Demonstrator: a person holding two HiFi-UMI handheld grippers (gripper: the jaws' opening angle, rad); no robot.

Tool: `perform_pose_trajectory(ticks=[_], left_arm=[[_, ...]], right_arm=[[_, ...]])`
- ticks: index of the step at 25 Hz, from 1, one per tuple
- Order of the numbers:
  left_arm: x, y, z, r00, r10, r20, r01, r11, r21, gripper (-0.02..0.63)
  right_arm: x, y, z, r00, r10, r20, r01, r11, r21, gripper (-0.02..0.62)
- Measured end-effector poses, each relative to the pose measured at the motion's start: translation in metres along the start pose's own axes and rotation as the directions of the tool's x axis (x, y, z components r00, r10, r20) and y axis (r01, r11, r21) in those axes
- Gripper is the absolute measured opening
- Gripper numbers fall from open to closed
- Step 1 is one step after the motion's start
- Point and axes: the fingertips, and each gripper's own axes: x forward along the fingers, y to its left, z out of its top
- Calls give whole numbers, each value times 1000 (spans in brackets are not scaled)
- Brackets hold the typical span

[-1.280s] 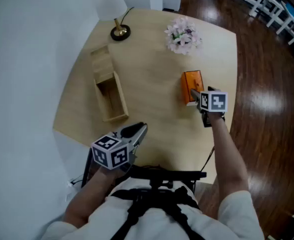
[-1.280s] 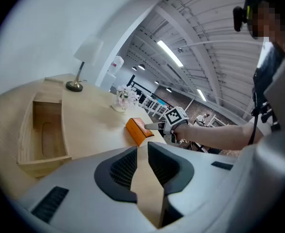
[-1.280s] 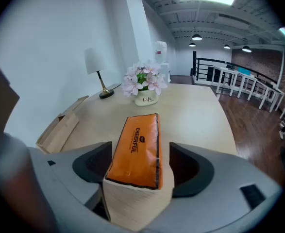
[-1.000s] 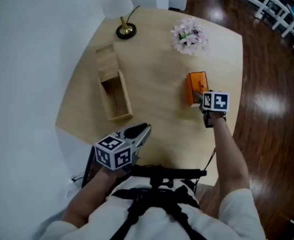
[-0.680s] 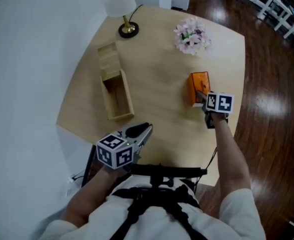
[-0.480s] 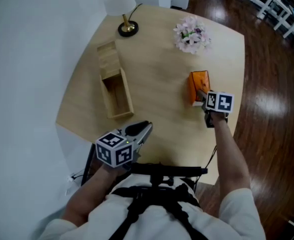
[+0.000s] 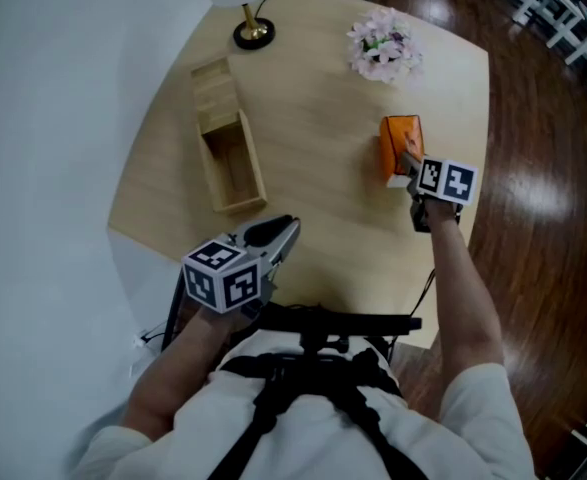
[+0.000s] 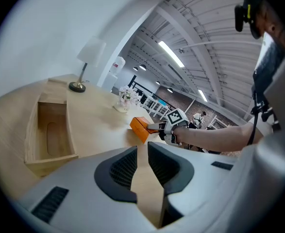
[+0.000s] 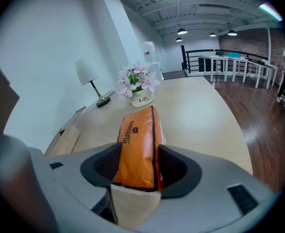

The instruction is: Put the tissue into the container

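Observation:
An orange tissue pack (image 7: 398, 143) lies at the right of the wooden table (image 7: 313, 218). My right gripper (image 7: 405, 158) reaches it from the near side. Seen from the right gripper view, the pack (image 9: 137, 144) sits between the two closing jaws and both pads press on its sides. The container, an open wooden box (image 7: 209, 178), lies at the table's left, apart from the pack. My left gripper (image 7: 285, 230) hovers over the near table edge. Its jaws (image 8: 142, 152) stand almost together with only a thin slit and nothing between them.
A flat wooden lid (image 7: 213, 88) lies just beyond the box. A lamp base (image 7: 251, 33) and a pot of pink flowers (image 7: 383, 48) stand at the far side. Dark wood floor (image 7: 533, 168) drops away right of the table.
The right gripper's jaws have come in around the near end of the tissue pack. The left gripper has stayed over the near table edge.

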Motion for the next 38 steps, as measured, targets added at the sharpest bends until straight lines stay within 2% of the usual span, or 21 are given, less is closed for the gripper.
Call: perform_pose_trajectory(ticks=[17,30,38], left_arm=[[-23,13,7,998,16,58,-16,1000,-6,54],[-44,25,9,996,11,87,-10,1000,-9,54],[-54,38,11,996,18,90,-17,1000,-7,54]], right_arm=[[-23,26,-4,998,17,60,-20,999,43,224],[-32,65,2,995,41,96,-44,999,30,212],[-29,94,1,990,81,111,-85,996,32,206]])
